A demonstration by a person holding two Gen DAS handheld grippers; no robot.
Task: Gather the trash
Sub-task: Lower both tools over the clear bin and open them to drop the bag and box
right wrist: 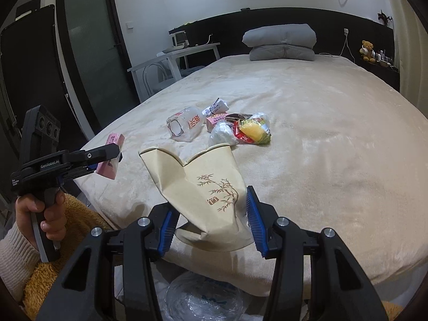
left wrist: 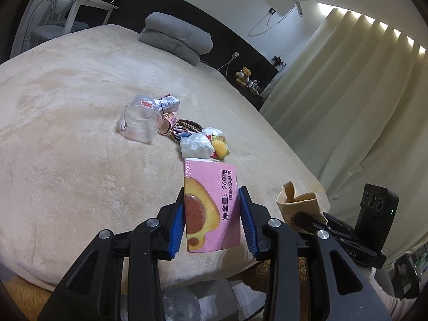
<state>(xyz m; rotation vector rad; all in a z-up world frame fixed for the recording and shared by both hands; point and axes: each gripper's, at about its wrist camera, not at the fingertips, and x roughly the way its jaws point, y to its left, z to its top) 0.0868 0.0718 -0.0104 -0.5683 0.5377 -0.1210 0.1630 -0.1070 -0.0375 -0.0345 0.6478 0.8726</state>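
My left gripper (left wrist: 212, 208) is shut on a pink snack box (left wrist: 211, 206) and holds it above the bed's near edge; it also shows in the right wrist view (right wrist: 112, 157). My right gripper (right wrist: 211, 214) is shut on a beige paper bag (right wrist: 203, 187) with a bamboo print, its mouth open toward the trash pile. The pile lies mid-bed: a clear plastic bottle (right wrist: 184, 127), a small pink carton (right wrist: 215, 120), a crumpled white wrapper (right wrist: 222, 133) and a yellow-red snack packet (right wrist: 252, 132).
The cream blanket covers the bed (right wrist: 321, 133). Folded grey bedding (right wrist: 281, 42) lies at the headboard. A white desk and chair (right wrist: 171, 61) stand left of the bed. A clear plastic bag (right wrist: 203, 297) lies on the floor below the grippers. Curtains (left wrist: 347, 93) hang at the right.
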